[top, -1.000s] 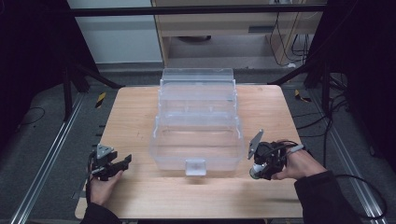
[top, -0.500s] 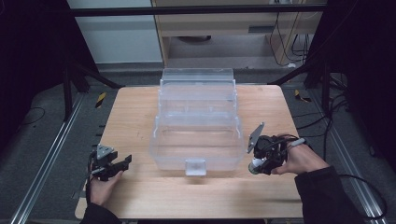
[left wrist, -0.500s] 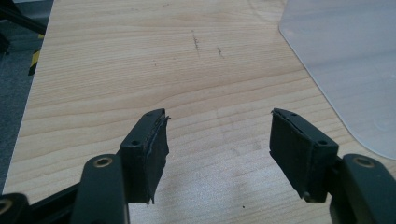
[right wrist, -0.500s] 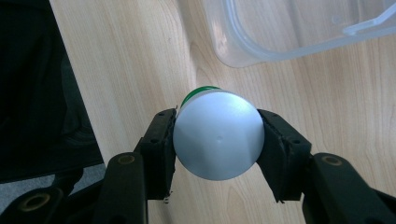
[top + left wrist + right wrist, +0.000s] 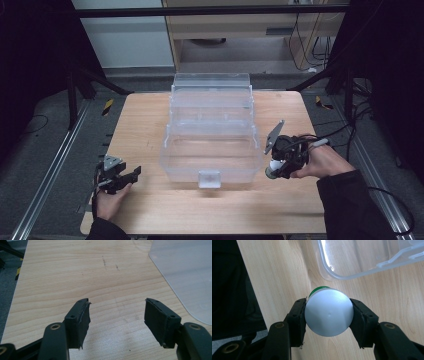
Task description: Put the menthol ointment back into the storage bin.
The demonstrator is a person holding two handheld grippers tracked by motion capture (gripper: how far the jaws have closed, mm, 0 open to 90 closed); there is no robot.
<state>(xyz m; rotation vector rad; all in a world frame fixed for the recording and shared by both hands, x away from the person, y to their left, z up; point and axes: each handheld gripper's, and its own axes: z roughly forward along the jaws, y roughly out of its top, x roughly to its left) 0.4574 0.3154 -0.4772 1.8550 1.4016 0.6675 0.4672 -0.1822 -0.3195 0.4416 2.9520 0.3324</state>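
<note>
Near the front left corner of the wooden table (image 5: 150,115), the left gripper (image 5: 121,176) rests low in the person's hand, its jaws spread wide with nothing between them. In the left gripper view only bare wood lies between the 2 pads, and a rounded corner of the clear plastic box (image 5: 185,277) sits ahead and to one side, well apart from the jaws.

The box (image 5: 210,145) stands at the table's middle — a stepped, see-through organiser with its tiers fanned open toward the back edge and a small latch on its front wall.

Just beside the box's front right corner, the right gripper (image 5: 280,162) is clamped on a small white container (image 5: 328,312), pads pressing its 2 sides. Its round pale end faces the camera, so its long axis runs along the jaws; a green band peeks out behind.

This hand is the nearer one. The open tray lies just left of the container — likely a short lift over the rim.
</note>
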